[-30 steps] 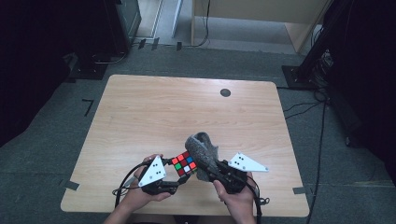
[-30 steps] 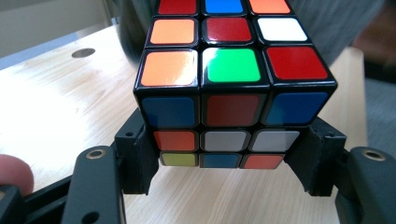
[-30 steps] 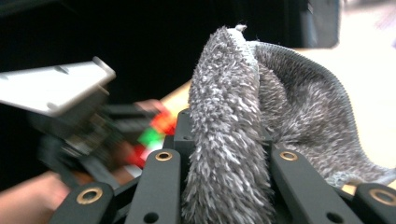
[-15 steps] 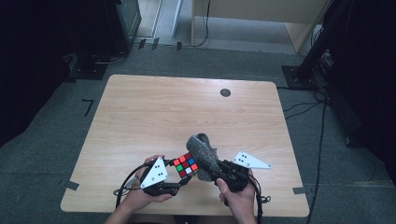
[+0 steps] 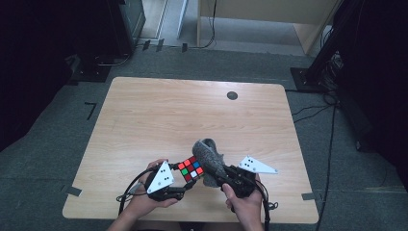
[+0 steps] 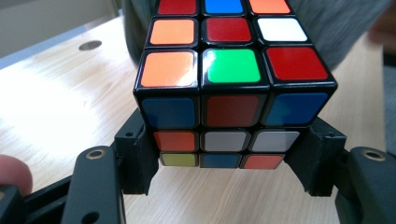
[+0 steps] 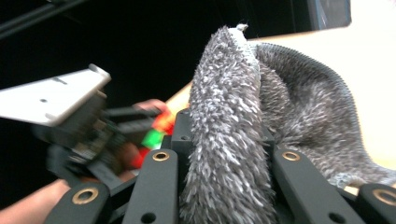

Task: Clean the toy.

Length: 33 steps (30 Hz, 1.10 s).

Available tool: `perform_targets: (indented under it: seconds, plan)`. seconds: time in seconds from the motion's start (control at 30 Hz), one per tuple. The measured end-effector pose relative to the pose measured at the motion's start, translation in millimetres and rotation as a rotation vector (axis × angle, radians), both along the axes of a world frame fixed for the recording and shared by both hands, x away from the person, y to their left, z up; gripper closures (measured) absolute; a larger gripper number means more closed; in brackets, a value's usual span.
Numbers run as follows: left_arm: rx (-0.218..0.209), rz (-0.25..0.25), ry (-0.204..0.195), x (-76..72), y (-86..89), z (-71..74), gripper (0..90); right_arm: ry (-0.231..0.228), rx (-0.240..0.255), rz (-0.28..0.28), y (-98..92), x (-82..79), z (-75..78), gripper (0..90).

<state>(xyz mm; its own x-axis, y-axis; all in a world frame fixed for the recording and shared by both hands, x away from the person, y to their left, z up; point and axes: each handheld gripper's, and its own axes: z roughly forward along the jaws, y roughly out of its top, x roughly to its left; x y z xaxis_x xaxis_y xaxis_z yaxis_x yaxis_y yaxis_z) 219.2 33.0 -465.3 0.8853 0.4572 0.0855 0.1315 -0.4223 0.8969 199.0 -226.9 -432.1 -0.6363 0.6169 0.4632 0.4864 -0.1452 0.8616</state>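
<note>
On the wooden table (image 5: 159, 115), near its front edge, the right gripper (image 7: 224, 154) has its jaws closed tight on a fuzzy grey cloth (image 5: 209, 156), which touches the puzzle cube (image 6: 231, 84) that the left gripper (image 6: 229, 154) clamps between its jaws by the lower sides.

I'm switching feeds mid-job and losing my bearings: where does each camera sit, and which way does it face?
High view: fixed above the person's side, looking forward and down on the table; both hands show.
Left gripper view: rides the left gripper, looking along its fingers at the cube.
Right gripper view: rides the right gripper, looking along its fingers at the grey cloth.
Shared: all three show the cube and cloth.
</note>
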Motion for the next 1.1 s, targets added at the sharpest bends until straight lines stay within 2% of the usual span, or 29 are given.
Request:
perform_targets:
  seconds: [0.1,0.17,0.23,0.3,0.37,0.4,0.5,0.6,0.67,0.73,0.83,0.9,1.0,1.03,1.1]
  plan:
    - [0.034,0.01,0.003,0.0,-4.4,-2.6,34.5,-0.064,-0.014,0.011,5.1,-8.1,12.1,72.3]
    - [0.063,0.016,0.004,-0.7,-7.9,-4.4,34.5,-0.076,-0.019,0.042,12.2,-13.0,15.5,72.4]
    - [0.086,0.024,0.01,-1.7,-11.4,-5.1,34.5,-0.091,-0.07,0.074,24.7,-16.9,14.1,72.4]
    - [0.079,0.023,0.029,-2.9,-13.5,-2.4,34.5,-0.09,-0.14,0.099,38.1,-18.5,7.8,72.3]
    - [0.091,0.031,0.016,-3.6,-14.3,-1.9,34.5,-0.077,-0.105,0.124,44.5,-19.3,2.5,72.2]
    - [0.088,0.028,0.016,-3.6,-13.7,-2.3,34.5,-0.07,-0.105,0.127,45.5,-19.4,2.7,72.3]
    - [0.068,0.014,-0.001,-6.0,-13.4,-1.4,34.5,-0.083,-0.104,0.105,37.3,-16.9,7.1,72.6]
    - [0.066,0.008,-0.015,-7.5,-14.0,0.4,34.5,-0.078,-0.082,0.029,21.2,-12.5,9.3,72.9]
    - [0.074,0.01,-0.013,-7.4,-14.4,-0.4,34.5,-0.069,-0.085,0.008,17.9,-11.6,8.6,72.8]
    - [0.08,0.018,-0.007,-6.9,-15.4,-2.0,34.4,-0.082,-0.122,0.012,25.3,-14.6,7.8,72.5]
    - [0.09,0.021,-0.005,-7.0,-16.7,-2.9,34.4,-0.125,-0.175,0.076,44.9,-22.6,7.7,71.5]
    - [0.08,0.017,-0.007,-7.7,-17.0,-1.9,34.4,-0.142,-0.201,0.098,51.2,-26.4,9.1,71.2]
    - [0.061,0.015,-0.007,-8.6,-16.4,-0.4,34.5,-0.146,-0.181,0.081,45.1,-24.0,10.9,71.0]
    - [0.056,0.011,-0.015,-9.0,-14.7,1.3,34.5,-0.128,-0.155,0.024,31.5,-18.8,12.2,71.2]
    - [0.05,0.01,-0.015,-9.0,-14.0,2.2,34.5,-0.094,-0.124,-0.04,18.1,-13.5,11.9,71.4]
